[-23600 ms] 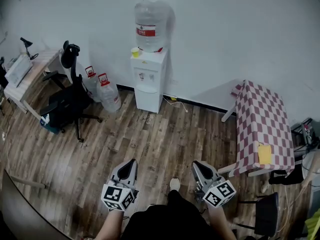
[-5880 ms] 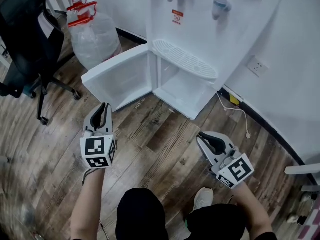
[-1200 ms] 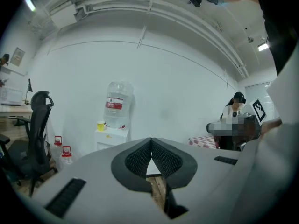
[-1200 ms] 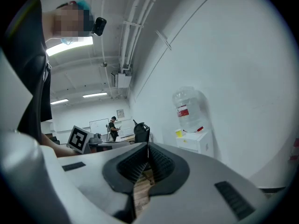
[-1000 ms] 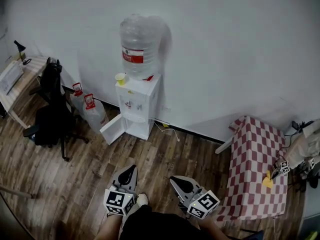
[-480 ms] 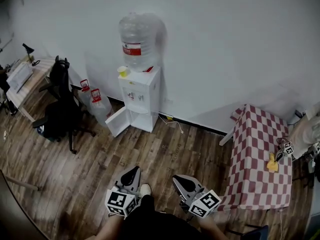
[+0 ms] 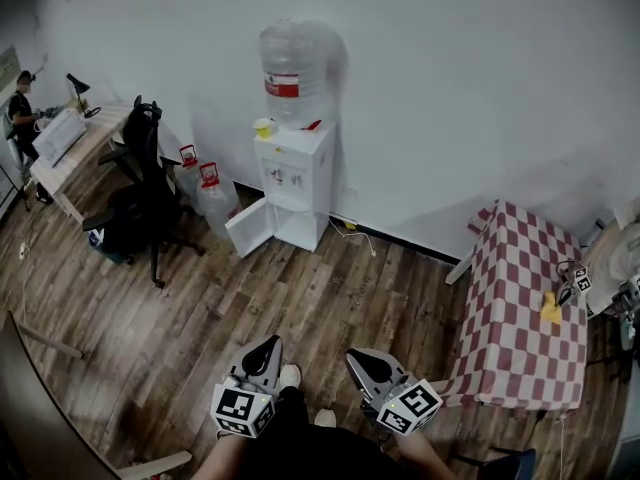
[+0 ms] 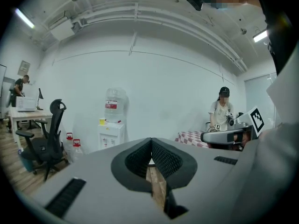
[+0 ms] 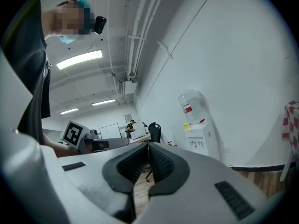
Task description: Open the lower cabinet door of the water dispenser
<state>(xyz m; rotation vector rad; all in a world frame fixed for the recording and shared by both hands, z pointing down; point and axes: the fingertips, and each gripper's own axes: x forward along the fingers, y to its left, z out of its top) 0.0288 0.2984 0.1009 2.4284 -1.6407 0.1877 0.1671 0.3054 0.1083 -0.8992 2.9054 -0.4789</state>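
Left tool [image 7: 266, 346] clenched and empty, right tool [image 7: 360, 358] likewise clenched on nothing, both well apart from the water dispenser [image 7: 297, 173], its lower cabinet door [image 7: 251, 227] swung open

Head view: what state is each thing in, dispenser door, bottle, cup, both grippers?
lower cabinet door: open, swung wide
water bottle: upright on the dispenser
yellow cup: upright on the dispenser top
left gripper: shut, empty
right gripper: shut, empty

Dim, even ceiling-strip light, soft wall shadows, dark vignetted corners and strong fisheye bending at the edges
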